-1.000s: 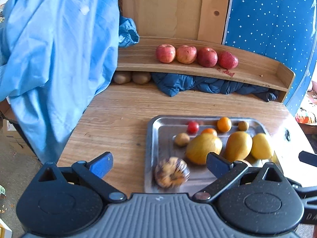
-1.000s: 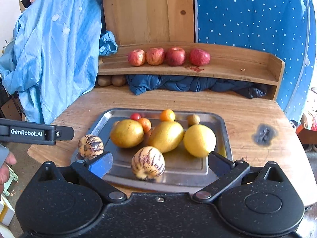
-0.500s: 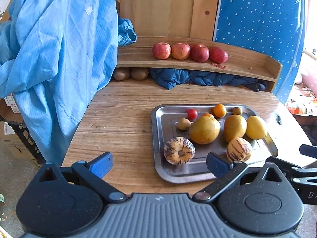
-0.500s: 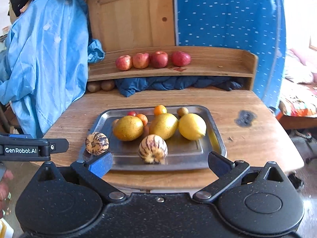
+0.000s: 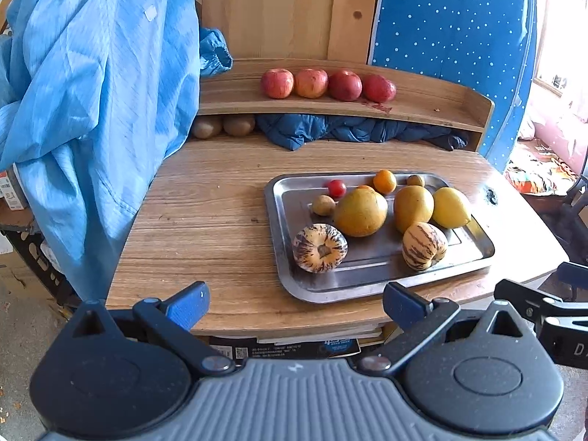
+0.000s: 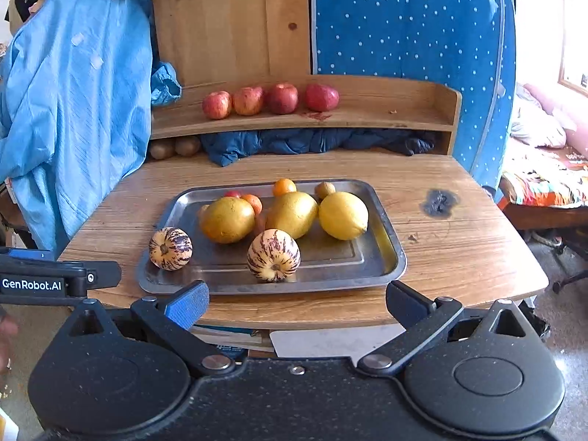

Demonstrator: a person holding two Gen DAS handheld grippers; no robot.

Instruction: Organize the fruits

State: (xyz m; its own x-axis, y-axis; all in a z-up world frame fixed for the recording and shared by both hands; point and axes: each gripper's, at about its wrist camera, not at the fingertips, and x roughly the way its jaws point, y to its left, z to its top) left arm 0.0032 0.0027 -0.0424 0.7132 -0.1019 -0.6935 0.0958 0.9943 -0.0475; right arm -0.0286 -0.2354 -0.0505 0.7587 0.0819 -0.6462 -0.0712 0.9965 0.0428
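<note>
A steel tray (image 5: 283,198) (image 6: 382,228) lies on the wooden table and holds two striped melons (image 5: 319,248) (image 6: 273,255), two yellow-brown round fruits (image 5: 360,212) (image 6: 227,219), a lemon (image 5: 451,207) (image 6: 343,215), and small oranges and tomatoes (image 5: 384,181). Several red apples (image 5: 310,82) (image 6: 250,101) line the shelf behind. My left gripper (image 5: 296,303) is open and empty, held back off the table's front edge. My right gripper (image 6: 296,299) is open and empty too, also short of the front edge.
A blue garment (image 5: 92,84) hangs over the table's left side. Dark blue cloth (image 5: 349,130) and two brown fruits (image 5: 224,125) sit under the shelf. A dark burn mark (image 6: 439,202) is right of the tray. The other gripper shows at each view's edge (image 6: 44,279).
Both grippers have pulled back from the tray and away from the table. The left striped melon, blurred a second ago, now rests still on the tray's near left corner.
</note>
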